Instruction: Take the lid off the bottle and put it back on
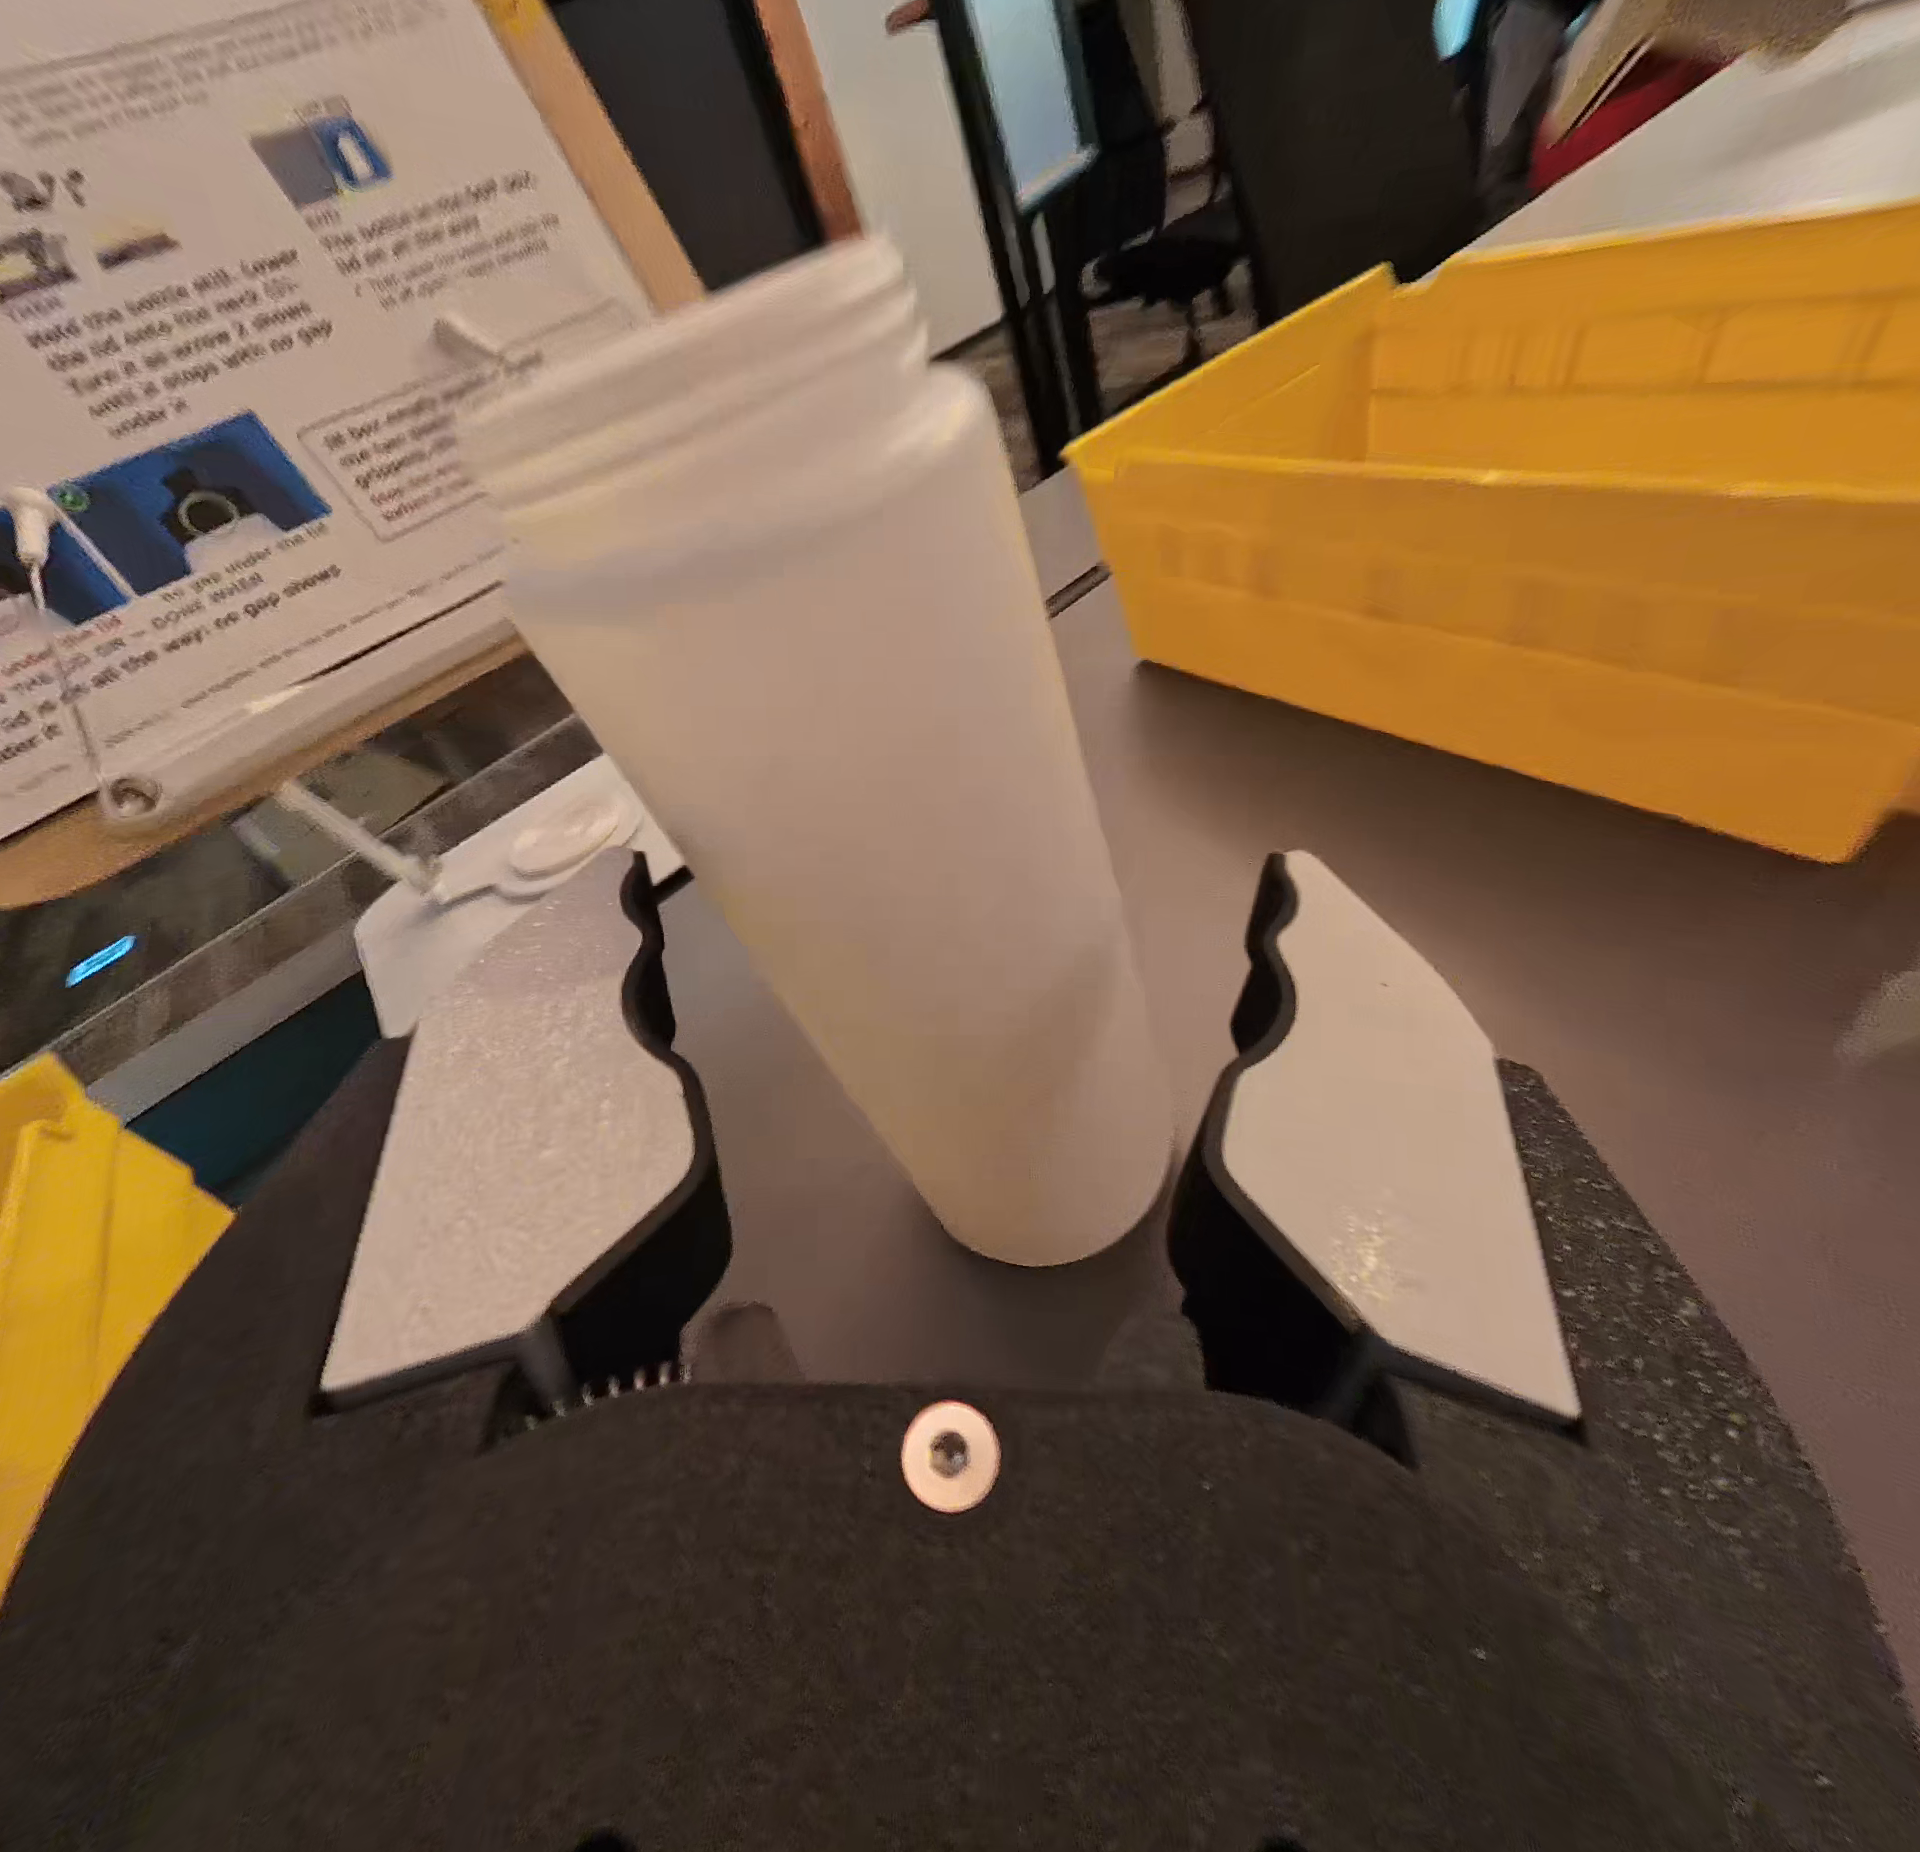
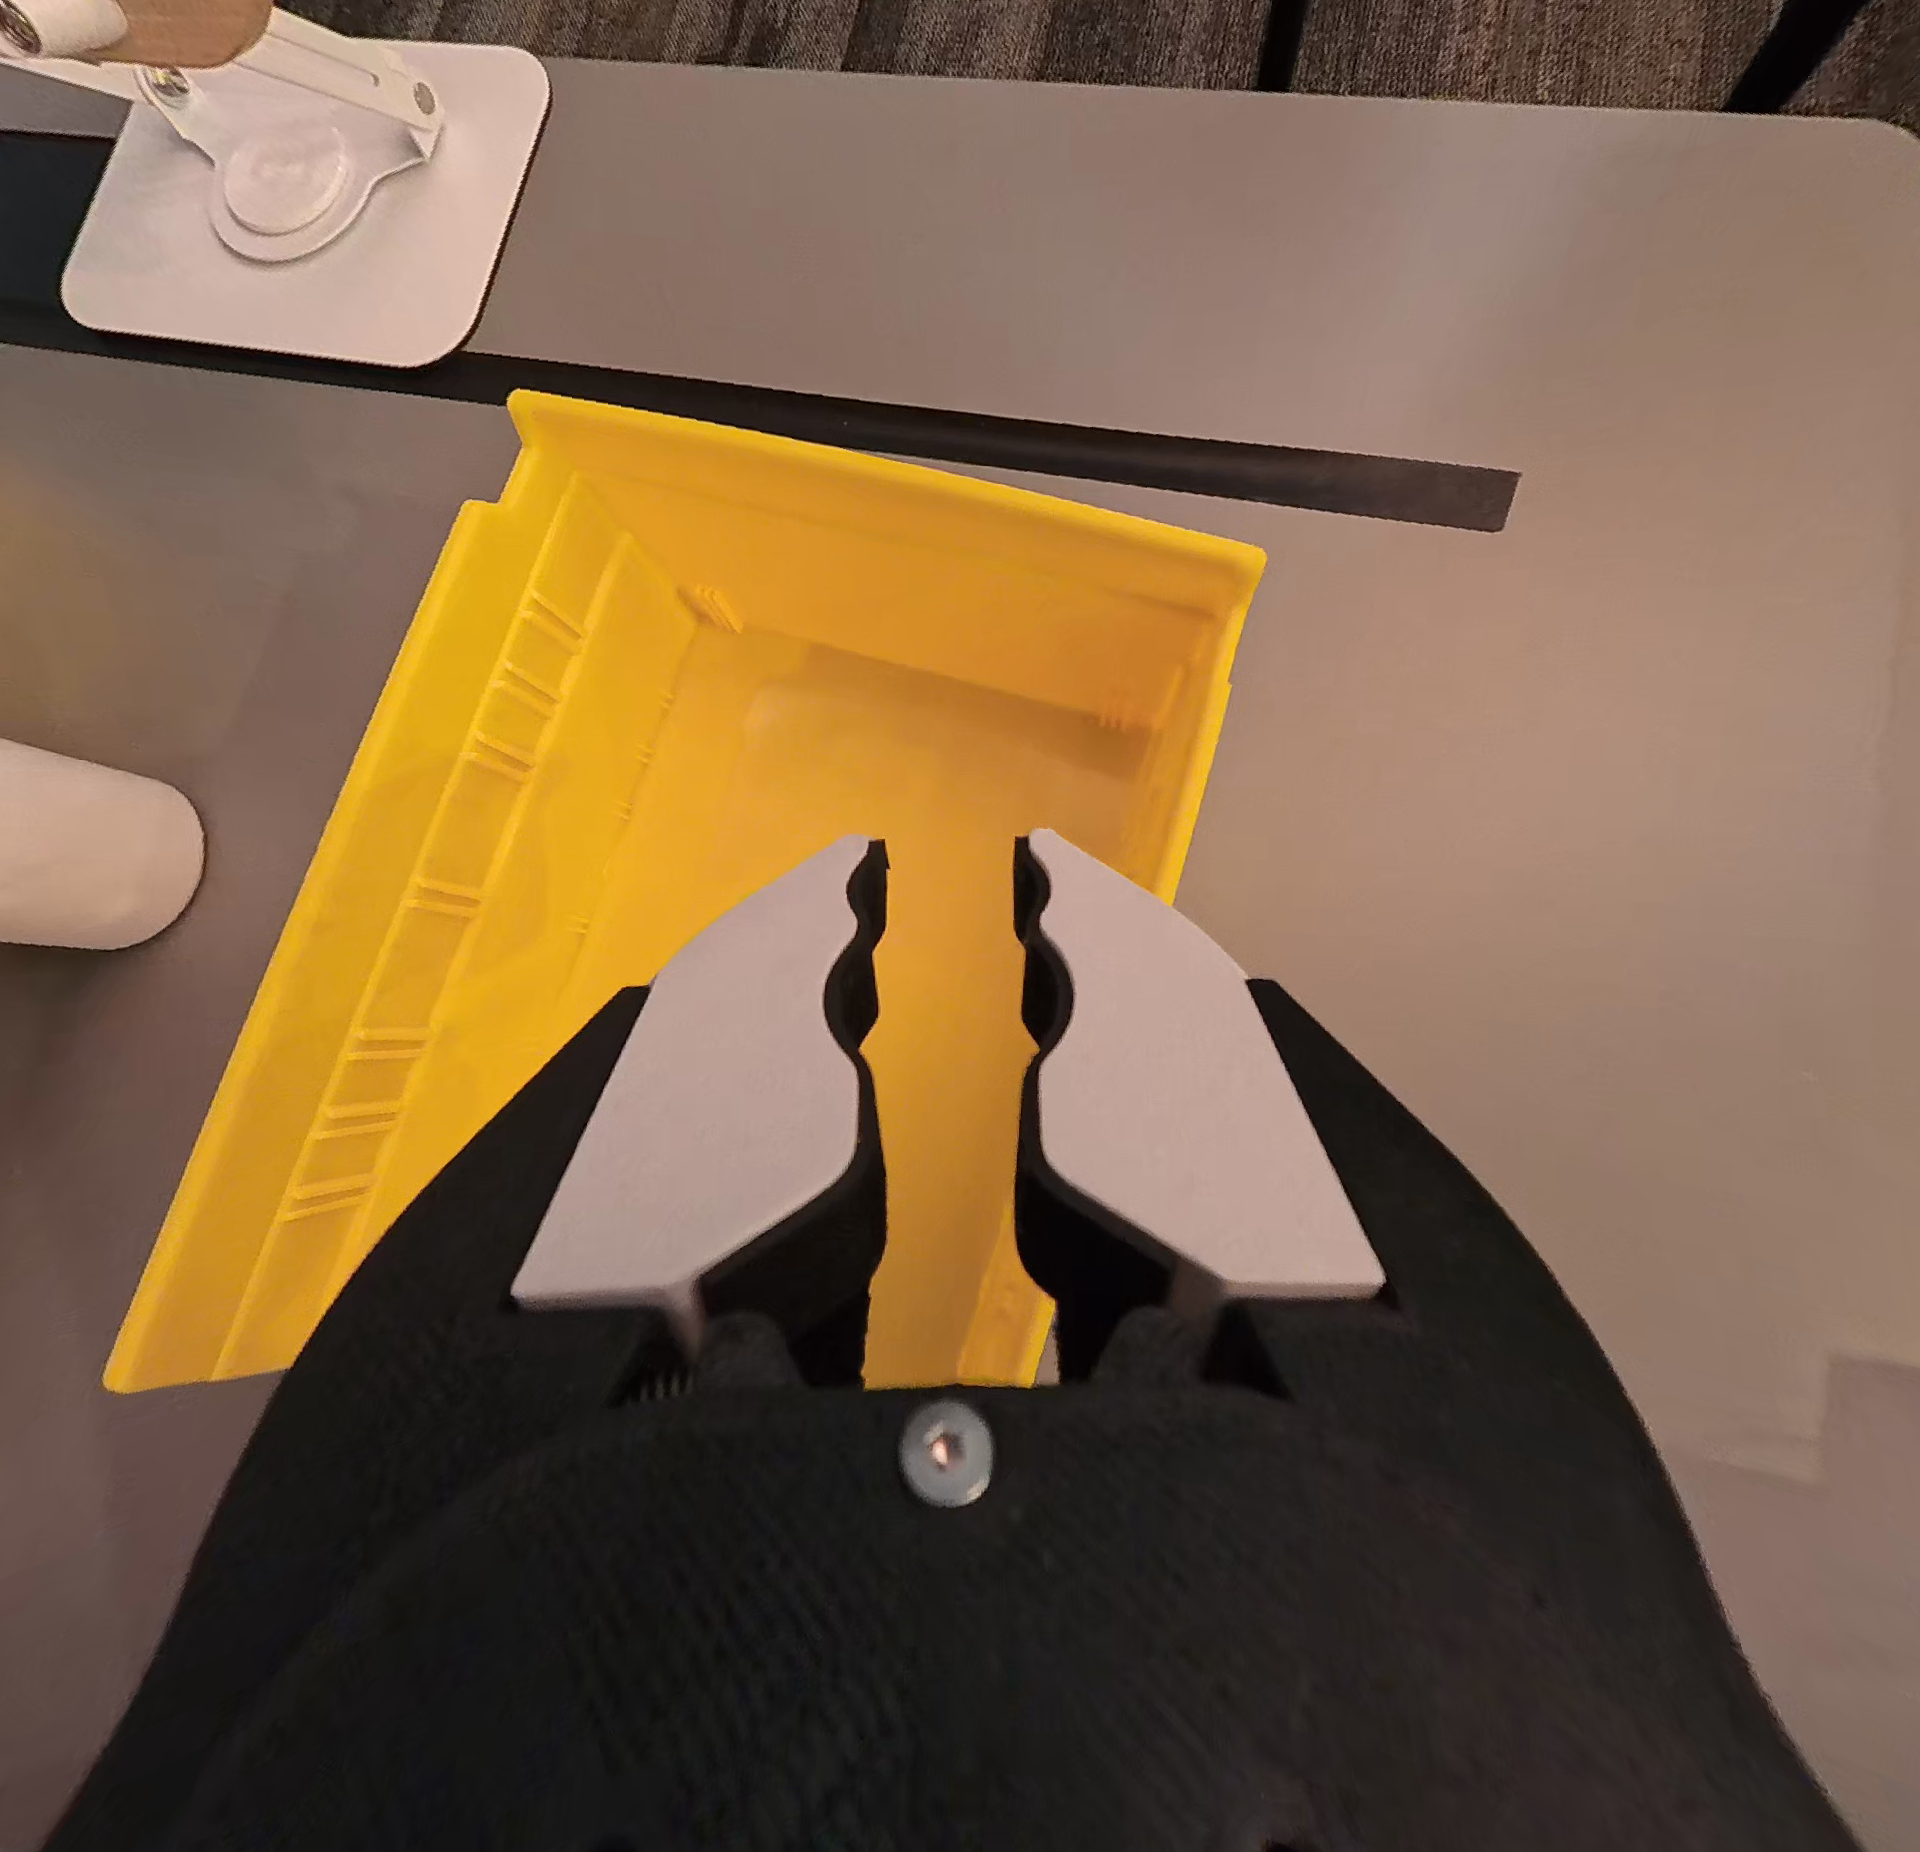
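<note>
Left wrist view: left tongs [image 1: 961, 929] wide apart, one grey finger on each side of a white bottle [image 1: 831, 763], not touching it as far as can be seen. Bottle standing on the dark grey tabletop [image 1: 1403, 971], looking tilted in this wide view, its bottom close in between the two fingers. No lid on the bottle: open mouth and screw ridges showing at the top. Lid nowhere in view. To the right, a yellow bin [image 1: 1558, 597] lying on the tabletop, well apart from the bottle. Behind and to the left, a white poster with pictures and writing [image 1: 239, 348] leaning on a wooden stand. Below it, a small white flat base [image 1: 499, 888] with a thin white arm. At the far left edge, a bit of another yellow thing [image 1: 73, 1283]. Whole picture a little blurry. Right wrist view: looking down from above. Right tongs [image 2: 948, 846] apart just a little, a narrow gap between the fingers, nothing in the gap. Under them, the yellow bin [image 2: 436, 971], nothing seen inside, sitting on the tabletop [image 2: 1558, 867]. At the left edge, the round white end of the bottle [image 2: 94, 846], beside the bin and apart from it. At the top left, the white flat base [image 2: 312, 192] with its arm. A dark line across the tabletop just past the bin.
</note>
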A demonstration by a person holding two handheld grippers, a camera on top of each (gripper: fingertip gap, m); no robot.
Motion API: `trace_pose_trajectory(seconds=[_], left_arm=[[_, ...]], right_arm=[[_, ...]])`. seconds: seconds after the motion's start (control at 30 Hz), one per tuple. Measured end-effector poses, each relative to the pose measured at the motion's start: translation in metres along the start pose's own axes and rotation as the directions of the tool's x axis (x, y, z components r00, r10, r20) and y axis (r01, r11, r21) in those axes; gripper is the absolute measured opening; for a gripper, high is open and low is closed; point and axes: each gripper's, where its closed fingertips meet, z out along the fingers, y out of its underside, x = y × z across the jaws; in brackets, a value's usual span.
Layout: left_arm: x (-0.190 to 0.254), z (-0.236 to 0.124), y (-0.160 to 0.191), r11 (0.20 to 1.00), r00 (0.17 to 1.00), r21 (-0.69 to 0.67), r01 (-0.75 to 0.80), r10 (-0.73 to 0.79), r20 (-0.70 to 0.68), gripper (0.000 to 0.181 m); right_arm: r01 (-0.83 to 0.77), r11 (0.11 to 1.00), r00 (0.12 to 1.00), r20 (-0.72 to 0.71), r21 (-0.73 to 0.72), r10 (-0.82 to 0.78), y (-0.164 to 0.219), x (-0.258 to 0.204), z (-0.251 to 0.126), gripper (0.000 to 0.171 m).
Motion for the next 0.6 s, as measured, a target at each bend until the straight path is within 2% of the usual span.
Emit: trace_pose_trajectory(seconds=[0.1,0.17,0.27,0.33,0.4,0.47,0.53,0.6], left_arm=[[0.004,-0.02,-0.017,0.998,0.999,0.055,0.025,-0.023,-0.038,0.103],[-0.011,-0.04,-0.031,0.997,0.998,0.044,0.056,-0.056,0.001,0.104],[-0.091,-0.086,-0.056,0.993,0.971,0.017,0.116,-0.117,0.21,0.101],[-0.156,-0.11,-0.057,0.984,0.943,-0.018,0.177,-0.164,0.289,0.091],[-0.215,-0.115,-0.027,0.958,0.918,-0.116,0.261,-0.209,0.338,0.084],[-0.248,-0.104,0.027,0.89,0.913,-0.291,0.351,-0.256,0.316,0.084],[-0.252,-0.085,0.075,0.812,0.898,-0.389,0.435,-0.359,0.255,0.1],[-0.243,-0.067,0.109,0.778,0.898,-0.449,0.439,-0.402,0.182,0.103]], right_arm=[[0.007,1.0,1.0,-0.01,-0.013,-0.008,0.001,0.0,0.003,0.024],[0.012,1.0,1.0,-0.01,-0.018,-0.012,0.002,-0.001,0.003,0.025],[0.008,1.0,1.0,-0.017,-0.009,-0.008,0.001,0.001,-0.001,0.025],[-0.001,1.0,1.0,-0.017,0.002,0.001,0.0,0.002,-0.003,0.025],[-0.001,1.0,1.0,-0.018,0.004,0.001,-0.001,0.002,-0.004,0.025],[0.0,1.0,1.0,-0.024,-0.001,0.0,0.0,0.002,-0.005,0.025],[0.002,1.0,1.0,-0.029,-0.01,-0.003,0.001,0.002,-0.005,0.025],[0.007,1.0,0.999,-0.036,-0.023,-0.008,0.003,0.002,-0.005,0.025]])
